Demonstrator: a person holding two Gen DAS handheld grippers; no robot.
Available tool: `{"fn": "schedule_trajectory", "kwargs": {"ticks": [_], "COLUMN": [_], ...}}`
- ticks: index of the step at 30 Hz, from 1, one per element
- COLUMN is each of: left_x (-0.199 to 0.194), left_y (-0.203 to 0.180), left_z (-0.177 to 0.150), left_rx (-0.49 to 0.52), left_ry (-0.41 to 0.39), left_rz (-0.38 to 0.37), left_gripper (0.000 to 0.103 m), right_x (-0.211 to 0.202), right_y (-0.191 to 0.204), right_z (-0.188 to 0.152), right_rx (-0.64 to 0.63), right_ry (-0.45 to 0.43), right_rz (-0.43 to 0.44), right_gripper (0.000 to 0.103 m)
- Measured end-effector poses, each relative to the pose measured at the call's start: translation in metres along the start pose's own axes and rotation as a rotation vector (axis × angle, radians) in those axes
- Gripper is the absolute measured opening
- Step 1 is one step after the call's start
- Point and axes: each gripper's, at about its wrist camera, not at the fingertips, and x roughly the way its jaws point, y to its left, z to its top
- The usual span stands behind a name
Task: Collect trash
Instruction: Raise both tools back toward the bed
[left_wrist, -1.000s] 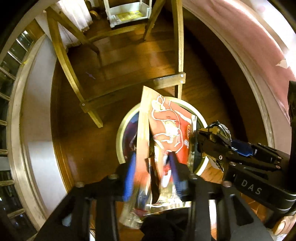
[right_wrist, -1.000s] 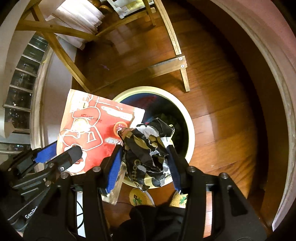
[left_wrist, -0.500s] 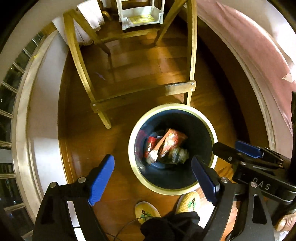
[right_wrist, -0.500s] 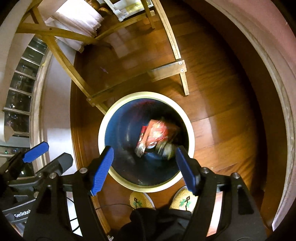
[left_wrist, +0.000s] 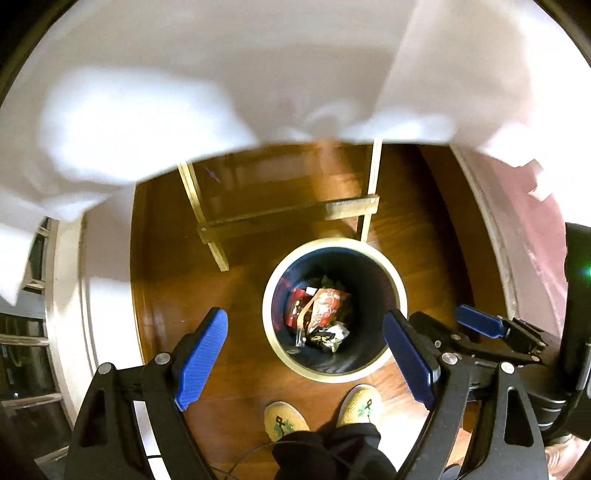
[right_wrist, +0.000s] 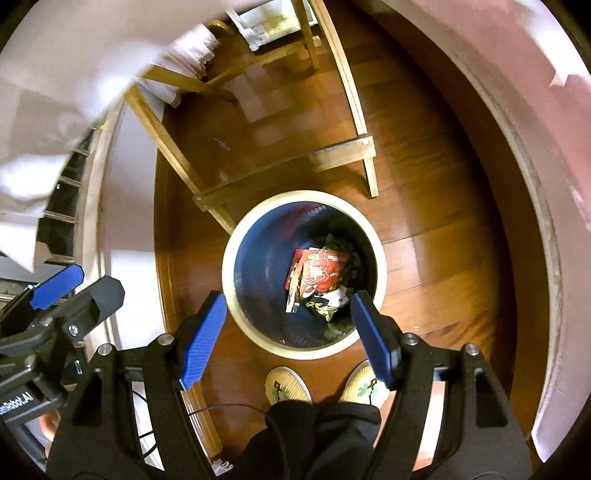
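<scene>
Warm light is glinting off a polished wooden floor (right_wrist: 424, 155) where pale wooden table legs (right_wrist: 354, 110) are standing beneath a white tablecloth (left_wrist: 221, 74).

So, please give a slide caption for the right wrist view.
Open right gripper above the bin, red wrapper lying inside with other trash.

left gripper (left_wrist: 306, 354) fingers spread, empty | red wrapper (left_wrist: 327, 306) inside bin (left_wrist: 391, 277)

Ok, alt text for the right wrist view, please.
Seen from above, the open right gripper hangs empty over a round bin on a wooden floor, red wrapper and other trash inside. The person's yellow slippers show below.
</scene>
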Motion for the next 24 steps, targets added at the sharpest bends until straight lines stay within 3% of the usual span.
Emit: {"fn": "schedule_trajectory", "kwargs": {"ticks": [9, 24], "left_x": [-0.103, -0.282], "left_y": [-0.002, -0.019], "left_z": [0.024, 0.082], "left_rx": [-0.025, -0.060], "left_ry": [-0.068, -0.232], "left_rz": [0.012, 0.076], "left_gripper": [0.087, 0.087], "right_x": [-0.088, -0.253], "right_y": [0.026, 0.073], "right_z": [0.015, 0.075], "right_rx": [-0.017, -0.148], "right_ry": [-0.058, -0.210], "right_rz": [0.053, 0.172], "right_gripper": [0.068, 0.068]}}
